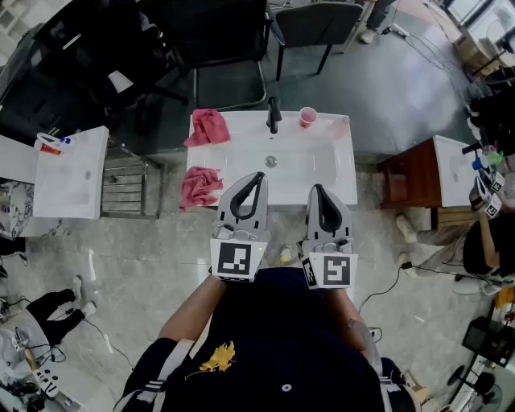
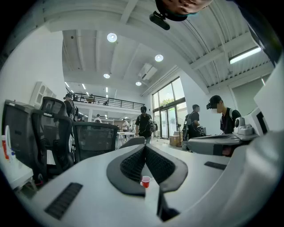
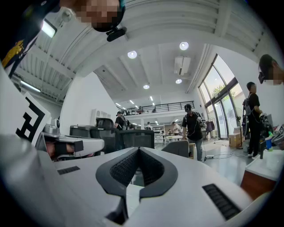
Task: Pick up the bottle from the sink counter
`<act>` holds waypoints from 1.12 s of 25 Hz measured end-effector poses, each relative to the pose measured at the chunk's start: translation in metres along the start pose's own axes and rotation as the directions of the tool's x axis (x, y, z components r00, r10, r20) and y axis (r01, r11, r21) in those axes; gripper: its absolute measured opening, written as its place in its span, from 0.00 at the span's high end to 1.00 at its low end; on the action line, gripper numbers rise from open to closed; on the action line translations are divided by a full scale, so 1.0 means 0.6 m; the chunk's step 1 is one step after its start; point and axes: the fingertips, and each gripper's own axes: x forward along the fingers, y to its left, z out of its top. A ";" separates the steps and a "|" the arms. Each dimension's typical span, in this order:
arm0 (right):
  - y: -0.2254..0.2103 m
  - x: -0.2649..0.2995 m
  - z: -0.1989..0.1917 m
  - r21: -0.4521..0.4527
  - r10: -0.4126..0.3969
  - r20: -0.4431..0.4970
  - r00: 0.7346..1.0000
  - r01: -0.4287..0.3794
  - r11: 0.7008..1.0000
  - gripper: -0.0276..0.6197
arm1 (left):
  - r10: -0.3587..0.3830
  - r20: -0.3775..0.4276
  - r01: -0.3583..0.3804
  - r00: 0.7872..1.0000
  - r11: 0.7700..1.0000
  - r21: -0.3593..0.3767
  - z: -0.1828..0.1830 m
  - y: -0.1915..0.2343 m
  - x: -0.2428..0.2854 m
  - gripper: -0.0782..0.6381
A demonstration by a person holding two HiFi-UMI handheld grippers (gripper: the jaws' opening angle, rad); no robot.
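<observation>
No bottle shows in any view. On the white sink counter (image 1: 338, 133), a small pink cup (image 1: 307, 117) stands at the back right, beside the black faucet (image 1: 274, 114). The same cup (image 2: 145, 181) appears tiny and red through the gap below the left gripper's closed tips. My left gripper (image 1: 259, 175) hovers over the counter's near edge, shut and empty. My right gripper (image 1: 315, 187) is beside it, also shut with nothing in it. Both point level toward the room, left gripper (image 2: 145, 146) and right gripper (image 3: 138, 148) with tips touching.
Two red cloths lie on the counter's left, one at the back (image 1: 208, 126) and one at the front (image 1: 199, 187). The basin drain (image 1: 270, 161) is at the middle. Office chairs (image 1: 314, 24) stand behind, other sink units (image 1: 72, 169) at both sides, several people around.
</observation>
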 end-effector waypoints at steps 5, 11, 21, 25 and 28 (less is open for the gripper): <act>-0.008 -0.017 0.021 -0.015 0.038 0.011 0.999 -0.038 0.999 0.92 | 0.019 -0.008 -0.019 1.000 1.000 -0.018 0.005 -0.024 -0.004 0.87; -0.013 -0.025 0.028 -0.008 0.048 0.014 0.999 -0.047 0.999 0.92 | 0.006 -0.002 -0.006 1.000 1.000 -0.006 0.007 -0.041 -0.012 0.87; 0.034 -0.008 0.010 0.063 0.068 -0.015 0.998 -0.067 0.996 0.92 | -0.121 -0.077 0.125 0.990 0.991 0.056 -0.041 -0.007 -0.023 0.87; 0.051 -0.005 0.001 0.077 0.035 -0.031 0.999 -0.032 0.997 0.92 | -0.154 -0.093 0.159 0.984 0.986 0.050 -0.053 0.022 -0.027 0.87; 0.066 -0.002 0.003 0.070 0.012 -0.029 0.999 -0.010 0.997 0.92 | -0.180 -0.089 0.185 0.980 0.981 0.052 -0.048 0.037 -0.034 0.87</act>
